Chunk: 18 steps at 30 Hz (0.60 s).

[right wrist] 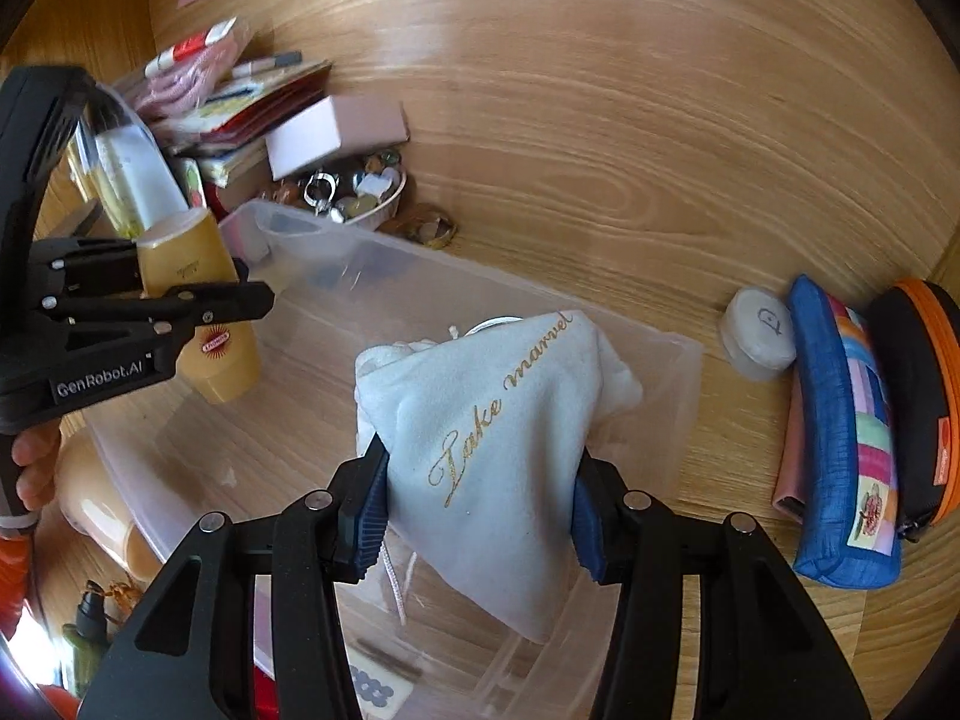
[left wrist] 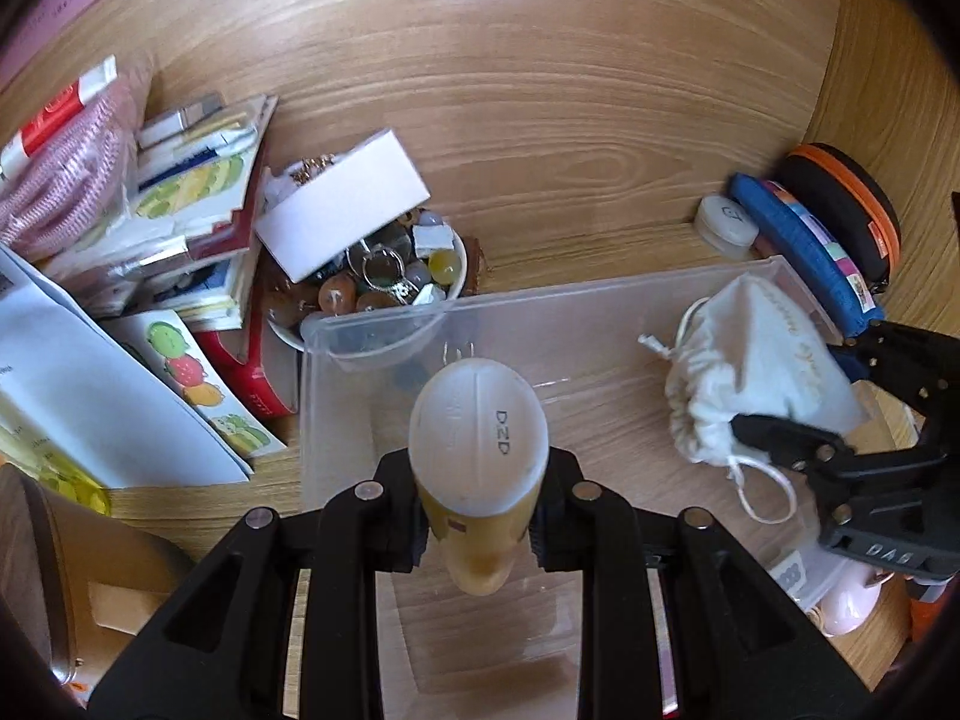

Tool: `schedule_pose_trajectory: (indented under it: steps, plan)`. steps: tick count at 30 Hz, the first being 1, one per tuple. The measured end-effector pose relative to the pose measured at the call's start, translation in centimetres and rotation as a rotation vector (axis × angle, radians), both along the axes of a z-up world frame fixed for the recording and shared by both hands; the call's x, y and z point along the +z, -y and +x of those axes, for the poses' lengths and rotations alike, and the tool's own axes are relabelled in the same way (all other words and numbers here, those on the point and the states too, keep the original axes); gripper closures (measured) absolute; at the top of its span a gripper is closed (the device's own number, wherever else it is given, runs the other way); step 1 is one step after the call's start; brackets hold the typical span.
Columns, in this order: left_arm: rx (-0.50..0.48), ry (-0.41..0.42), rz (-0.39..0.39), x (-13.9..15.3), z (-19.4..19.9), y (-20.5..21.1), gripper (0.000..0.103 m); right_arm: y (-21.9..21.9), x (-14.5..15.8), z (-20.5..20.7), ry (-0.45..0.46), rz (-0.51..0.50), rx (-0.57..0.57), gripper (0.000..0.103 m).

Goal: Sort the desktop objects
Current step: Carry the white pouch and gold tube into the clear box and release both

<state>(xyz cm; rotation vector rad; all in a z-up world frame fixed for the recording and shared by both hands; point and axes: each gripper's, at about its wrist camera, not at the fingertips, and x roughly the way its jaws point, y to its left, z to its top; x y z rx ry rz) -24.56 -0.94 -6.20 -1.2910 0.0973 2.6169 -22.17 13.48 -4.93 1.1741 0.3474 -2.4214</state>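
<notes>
Holding both loads over the clear bin (left wrist: 372, 324), you have each one gripped already: your left gripper (left wrist: 480, 516) has its fingers (left wrist: 390, 516) closed narrow on the yellow bottle (left wrist: 480, 420), and your right gripper (right wrist: 480, 510) has its fingers (right wrist: 366, 516) pressed on the white pouch (right wrist: 498, 420).

The bottle's long axis runs straight out along the left fingers, its pale flat end pointing forward and down toward the bin floor, so a release there would likely drop it end first and let it tip over. The pouch hangs across the right fingers, its drawstring neck ahead of them and a corner sagging below them into the bin.

Each load has bin floor ahead of and below its fingers; the right gripper sits off to the right of the left fingers, apart from the bottle.

Beyond the bin's far wall, the wooden surface (left wrist: 540, 90) lies bare ahead of both grippers. Left of the left fingers crowd a bowl (left wrist: 456, 264) of beads and stacked booklets (left wrist: 198, 192); right of the right fingers lean a blue case (right wrist: 840, 432) and a round tin (right wrist: 759, 339).
</notes>
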Motion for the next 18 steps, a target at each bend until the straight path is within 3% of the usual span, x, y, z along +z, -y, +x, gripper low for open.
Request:
schedule_pose_trajectory:
  steps: [5,10,11,15,18]
  plan:
    - [-0.016,0.025,0.025,-0.3,-0.3,0.1,0.078,1.3,-0.7,0.3,-0.006,0.068,0.017,0.056]
    - [-0.027,0.012,-0.015,-0.3,0.0,-0.4,0.075,2.1,-1.0,0.7,-0.004,0.11,0.034,0.054]
    - [-0.027,0.008,-0.021,-0.2,0.2,-0.4,0.073,2.3,-1.0,0.8,-0.009,0.12,0.035,0.054]
    - [-0.033,-0.012,-0.01,0.3,0.5,-0.2,0.044,2.4,-1.0,0.7,-0.01,0.133,0.028,0.05]
    - [-0.036,-0.029,-0.018,0.5,0.6,-0.5,0.041,2.3,-0.7,0.9,-0.034,0.145,0.013,0.037]
